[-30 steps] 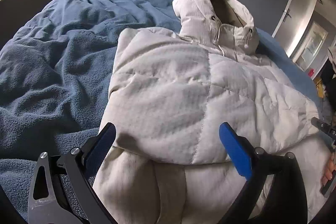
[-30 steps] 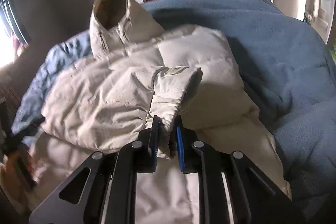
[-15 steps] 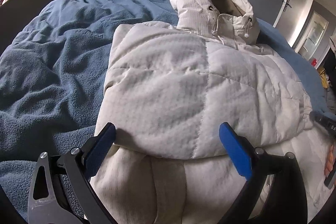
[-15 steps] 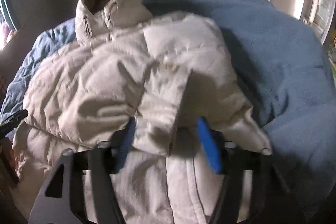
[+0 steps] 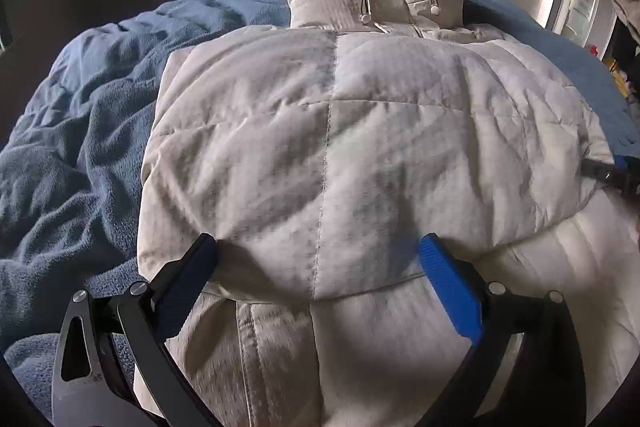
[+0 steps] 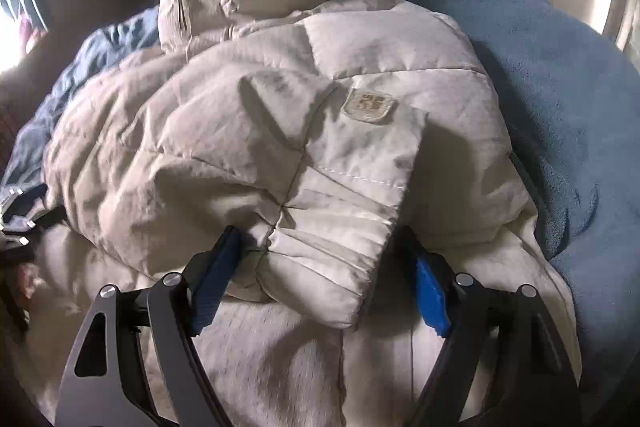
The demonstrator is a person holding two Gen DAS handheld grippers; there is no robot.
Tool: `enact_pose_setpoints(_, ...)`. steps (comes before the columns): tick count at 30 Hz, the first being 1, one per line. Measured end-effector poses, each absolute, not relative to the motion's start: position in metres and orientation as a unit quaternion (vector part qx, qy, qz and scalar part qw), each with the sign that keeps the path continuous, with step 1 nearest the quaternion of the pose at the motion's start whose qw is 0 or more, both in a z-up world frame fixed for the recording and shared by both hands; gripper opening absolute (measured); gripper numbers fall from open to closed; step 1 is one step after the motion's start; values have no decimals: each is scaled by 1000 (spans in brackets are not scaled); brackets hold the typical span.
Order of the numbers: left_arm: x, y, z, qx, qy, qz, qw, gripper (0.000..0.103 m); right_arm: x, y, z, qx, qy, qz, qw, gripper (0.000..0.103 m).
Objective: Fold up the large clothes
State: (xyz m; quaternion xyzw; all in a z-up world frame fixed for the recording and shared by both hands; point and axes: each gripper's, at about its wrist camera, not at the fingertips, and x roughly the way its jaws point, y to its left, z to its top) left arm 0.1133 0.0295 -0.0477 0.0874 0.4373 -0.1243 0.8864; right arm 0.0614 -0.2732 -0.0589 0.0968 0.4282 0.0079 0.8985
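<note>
Puffer jacket lying sleeve-folded on the bed, both claws gaping

The cream jacket (image 5: 328, 147) is resting on the blue blanket (image 5: 80, 131), sleeves crossing its chest so the body can probably be doubled over next. The left claw (image 5: 318, 259) and right claw (image 6: 324, 259) are hovering spread apart, gripping nothing. The sleeve patch (image 6: 369, 105) is showing lettering too blurred to read.

The cream quilted puffer jacket (image 5: 328, 147) lies flat, both sleeves folded across its front, hood upright.
</note>
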Motion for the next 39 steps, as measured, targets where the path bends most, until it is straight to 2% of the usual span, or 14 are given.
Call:
enact_pose_setpoints(6, 106, 40, -26, 51, 420, -120, 898, 96, 46, -268, -15, 74, 373, 8, 925, 76)
enact_pose_setpoints(12, 120, 44, 11, 23, 384, -113, 916, 96, 69, -258, 27, 76, 357, 55, 930, 77)
enact_pose_setpoints(17, 152, 39, 29, 32, 378, -108, 919, 96, 127, -255, 46, 60, 360, 68, 929, 77)
enact_pose_setpoints(25, 218, 26, -6, 66, 405, -81, 908, 96, 243, -254, 53, 101, 359, 43, 927, 77)
enact_pose_setpoints(32, 280, 14, 18, 70, 379, -101, 917, 96, 340, -246, 69, 147, 337, 32, 929, 76)
enact_pose_setpoints(35, 298, 11, 33, 61, 366, -106, 922, 96, 371, -238, 66, 133, 349, 21, 927, 57)
enact_pose_setpoints(36, 304, 10, 38, 54, 365, -109, 923, 96, 377, -237, 63, 138, 356, 22, 924, 39)
enact_pose_setpoints(37, 311, 9, 43, 47, 365, -113, 923, 96, 380, -237, 61, 142, 360, 26, 922, 25)
enact_pose_setpoints(39, 320, 6, 51, 44, 365, -118, 922, 96, 375, -234, 58, 138, 346, 41, 927, 14)
